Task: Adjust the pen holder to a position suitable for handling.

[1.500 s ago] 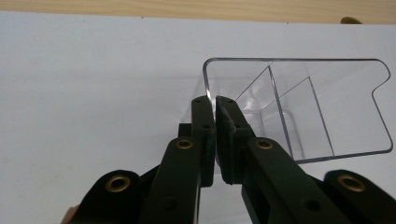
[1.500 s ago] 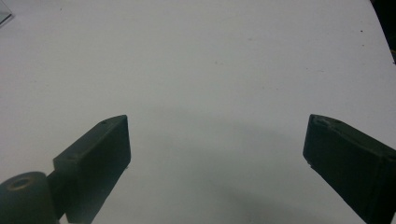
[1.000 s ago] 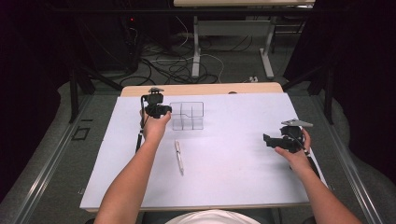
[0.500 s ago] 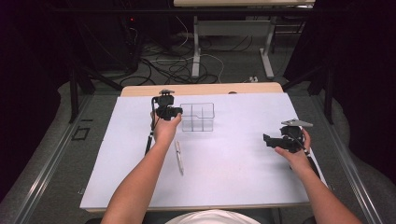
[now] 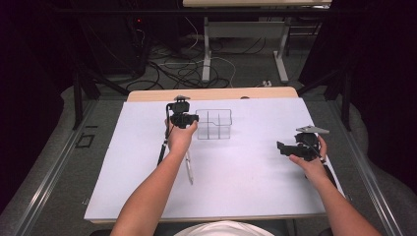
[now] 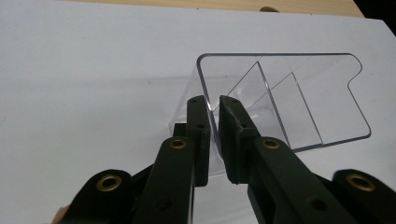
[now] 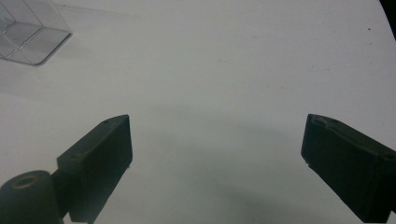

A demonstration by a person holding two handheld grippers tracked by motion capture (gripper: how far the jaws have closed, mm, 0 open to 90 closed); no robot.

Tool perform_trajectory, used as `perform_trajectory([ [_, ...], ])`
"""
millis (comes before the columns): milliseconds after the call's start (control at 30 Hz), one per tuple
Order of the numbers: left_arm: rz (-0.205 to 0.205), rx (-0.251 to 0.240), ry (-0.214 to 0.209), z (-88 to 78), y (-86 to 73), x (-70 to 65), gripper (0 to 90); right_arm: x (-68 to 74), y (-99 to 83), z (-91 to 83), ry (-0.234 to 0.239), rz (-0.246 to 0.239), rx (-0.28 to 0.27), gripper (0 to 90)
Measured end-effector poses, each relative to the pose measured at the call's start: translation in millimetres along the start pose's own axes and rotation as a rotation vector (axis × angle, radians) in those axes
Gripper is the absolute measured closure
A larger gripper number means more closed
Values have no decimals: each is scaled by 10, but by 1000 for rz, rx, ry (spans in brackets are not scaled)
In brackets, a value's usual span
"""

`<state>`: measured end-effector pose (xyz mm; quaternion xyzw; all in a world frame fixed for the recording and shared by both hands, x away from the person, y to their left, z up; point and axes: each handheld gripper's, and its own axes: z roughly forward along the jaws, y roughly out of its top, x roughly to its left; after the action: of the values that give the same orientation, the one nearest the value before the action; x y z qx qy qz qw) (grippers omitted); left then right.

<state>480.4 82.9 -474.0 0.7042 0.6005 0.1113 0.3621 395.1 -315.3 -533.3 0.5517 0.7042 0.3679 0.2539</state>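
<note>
White tabletop [image 5: 246,187] carries a clear plastic organizer [image 5: 214,124] near its far middle: light, stiff, slick, best pinched on its thin wall. Left claw [image 6: 214,105] clamps that left wall; right claw [image 7: 215,135] gapes wide, empty.

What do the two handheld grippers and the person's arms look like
Both grippers are black. The left gripper has flat, straight-sided jaws on links with brass-coloured pivot rings, and a black cable trails from it. The right gripper carries a grey three-cornered plate on top; its jaws end in blocky black pads. The forearms are bare, with no sleeves showing.
</note>
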Motion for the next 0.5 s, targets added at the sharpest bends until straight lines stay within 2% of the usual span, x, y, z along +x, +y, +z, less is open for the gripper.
perform_trajectory([
  [200,-8,-3,-2,6,-7,-4,820,6,-2,10,-1,-4,3,87],
  [333,-11,1,-23,12,-12,-22,819,6,-4,15,-1,-5,4,87],
  [500,-3,5,-25,17,-13,-32,814,7,-4,10,1,-4,4,87],
])
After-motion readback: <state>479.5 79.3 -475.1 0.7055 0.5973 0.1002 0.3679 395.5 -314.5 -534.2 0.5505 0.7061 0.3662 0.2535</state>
